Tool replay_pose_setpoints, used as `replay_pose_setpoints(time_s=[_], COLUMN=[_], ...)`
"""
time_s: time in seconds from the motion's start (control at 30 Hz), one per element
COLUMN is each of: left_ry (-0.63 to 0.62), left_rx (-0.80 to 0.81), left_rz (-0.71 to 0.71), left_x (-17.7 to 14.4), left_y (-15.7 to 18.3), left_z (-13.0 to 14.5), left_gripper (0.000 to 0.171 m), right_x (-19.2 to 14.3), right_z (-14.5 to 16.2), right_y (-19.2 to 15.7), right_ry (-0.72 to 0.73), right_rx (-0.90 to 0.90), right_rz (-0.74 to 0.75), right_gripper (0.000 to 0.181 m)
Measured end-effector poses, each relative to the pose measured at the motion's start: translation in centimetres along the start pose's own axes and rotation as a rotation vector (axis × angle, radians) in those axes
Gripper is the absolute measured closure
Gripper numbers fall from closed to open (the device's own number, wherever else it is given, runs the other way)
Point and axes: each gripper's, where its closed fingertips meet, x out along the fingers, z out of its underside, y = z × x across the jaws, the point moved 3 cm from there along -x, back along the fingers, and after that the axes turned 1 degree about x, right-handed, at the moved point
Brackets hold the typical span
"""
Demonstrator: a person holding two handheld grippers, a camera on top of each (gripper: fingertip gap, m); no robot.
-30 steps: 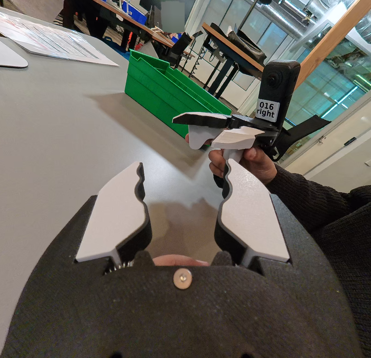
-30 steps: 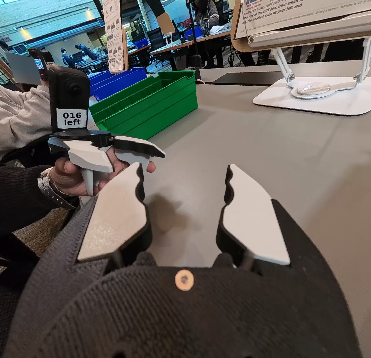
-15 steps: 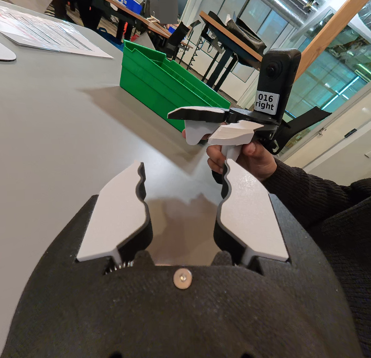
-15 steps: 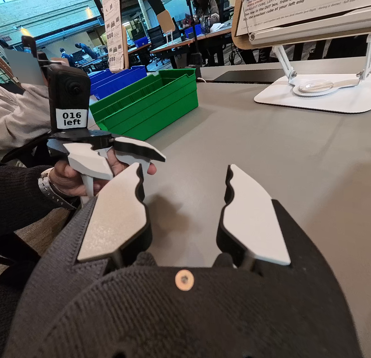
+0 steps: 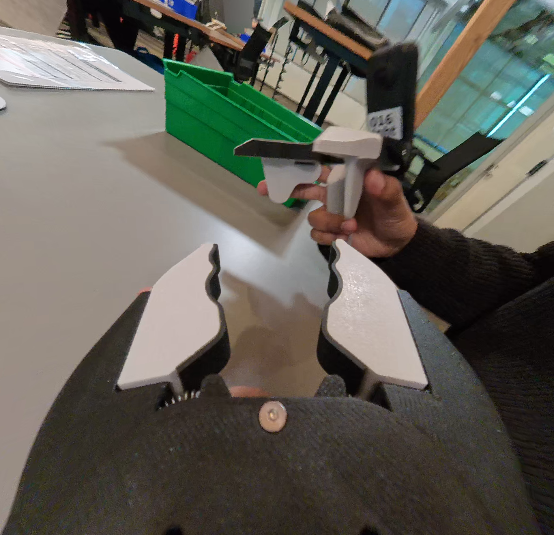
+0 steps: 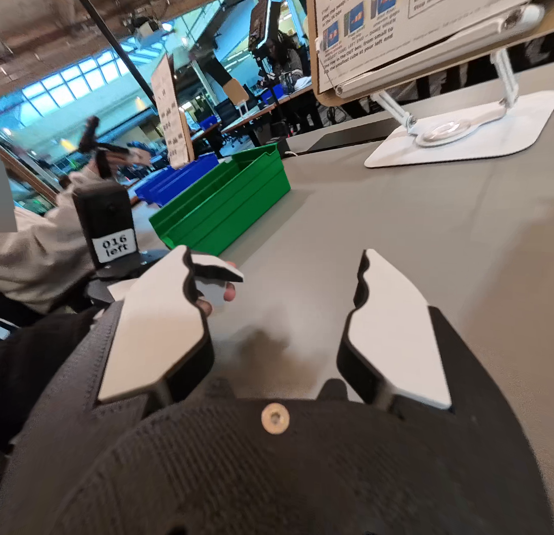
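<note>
My left gripper [image 5: 273, 247] is open and empty, held low over the grey table [image 5: 75, 220]. My right gripper [image 6: 274, 252] is open and empty over the same table [image 6: 404, 250]. Each shows in the other's view, held by a hand in a dark sleeve: the right gripper [image 5: 299, 160] ahead to the right, the left gripper [image 6: 215, 276] at the left, partly behind my own left finger. A green bin [image 5: 215, 121] stands on the table beyond both; it also shows in the right wrist view [image 6: 227, 202]. Nothing inside the bin shows.
A white stand base [image 6: 467, 133] carrying a printed board [image 6: 419, 19] stands at the far right. A printed sheet [image 5: 60, 67] lies at the far left of the table. Blue bins [image 6: 177, 178] sit behind the green one. Another person's light sleeve [image 6: 39, 250] is at the left.
Both grippers have lifted and tilted, so the views have shifted and blurred. The right gripper has risen and turned in the left wrist view. Both stay open and empty.
</note>
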Motion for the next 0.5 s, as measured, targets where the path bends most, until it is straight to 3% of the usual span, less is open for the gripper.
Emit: replay_pose_setpoints(time_s=[0.1,0.23,0.3,0.5], left_ry=[0.064,0.066,0.046,-0.004], left_rx=[-0.069,-0.053,-0.039,-0.013], left_rz=[0.043,0.036,0.055,0.056], left_x=[-0.2,-0.3,-0.2,0.5], left_y=[0.4,0.3,0.5,0.8], left_z=[-0.7,-0.7,-0.4,0.3], left_gripper=[0.106,0.113,0.119,0.103], right_x=[-0.2,-0.9,-1.0,-1.3], right_z=[-0.4,-1.3,-1.3,-1.8], right_y=[0.3,0.5,0.2,0.2], right_ry=[0.028,0.067,0.059,0.111], right_rx=[0.04,-0.09,-0.176,-0.274], right_rz=[0.007,0.083,0.081,0.128], right_gripper=[0.085,0.089,0.11,0.119])
